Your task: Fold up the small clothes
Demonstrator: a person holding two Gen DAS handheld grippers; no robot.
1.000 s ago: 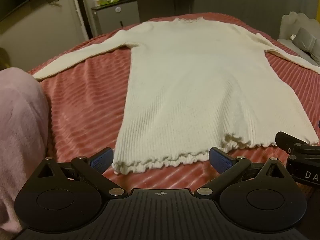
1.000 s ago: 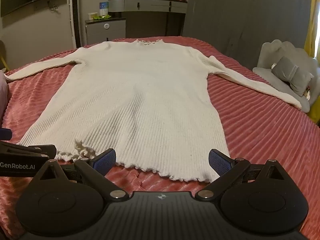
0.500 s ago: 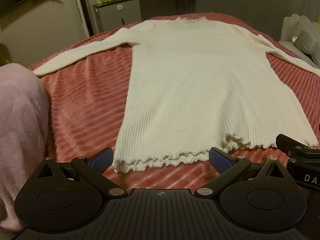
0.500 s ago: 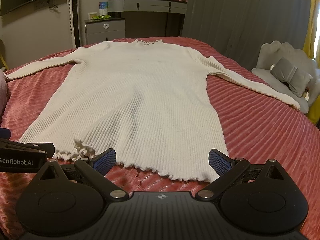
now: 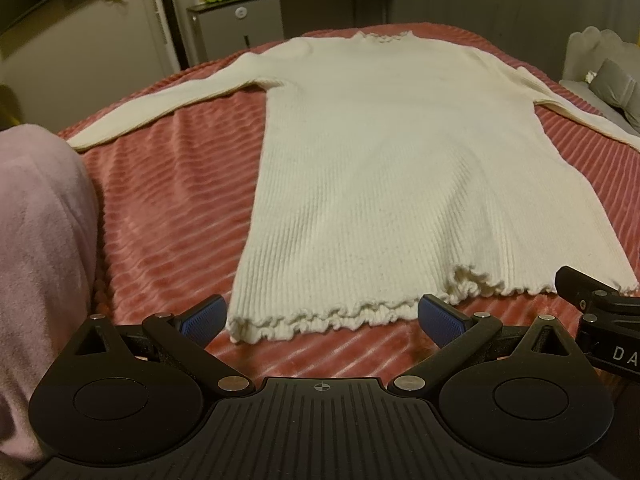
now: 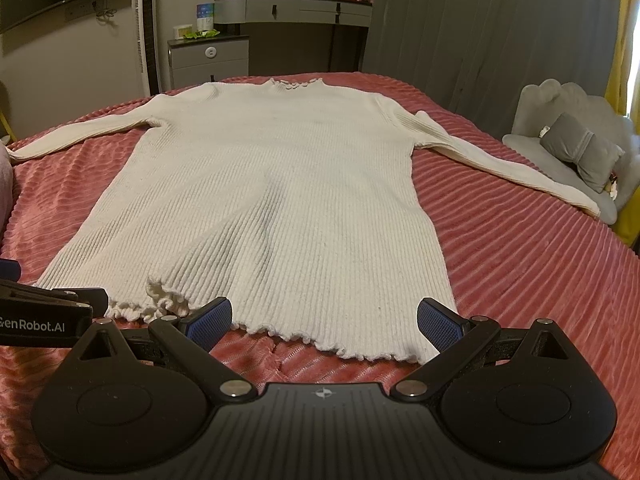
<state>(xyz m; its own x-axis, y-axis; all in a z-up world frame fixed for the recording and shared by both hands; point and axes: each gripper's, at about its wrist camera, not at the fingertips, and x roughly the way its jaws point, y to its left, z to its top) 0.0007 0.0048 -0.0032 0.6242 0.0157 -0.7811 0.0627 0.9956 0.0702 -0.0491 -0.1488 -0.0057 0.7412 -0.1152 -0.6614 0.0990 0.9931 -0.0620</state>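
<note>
Jaws wide apart, both grippers (image 5: 320, 320) (image 6: 324, 322), sweater (image 6: 272, 208) hem.

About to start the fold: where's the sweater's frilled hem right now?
In both wrist views the frilled hem lies flat on the pink bedspread, just ahead of the open left claw and open right claw.

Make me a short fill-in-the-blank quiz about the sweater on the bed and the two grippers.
1. The white sweater lies spread flat on a ribbed ____ bedspread.
2. Both sleeves are stretched ____, not folded in.
3. The left gripper and right gripper both have their jaws ____.
4. The sweater edge nearest both grippers is its ruffled ____.

Missing words: red; outward; open; hem
</note>
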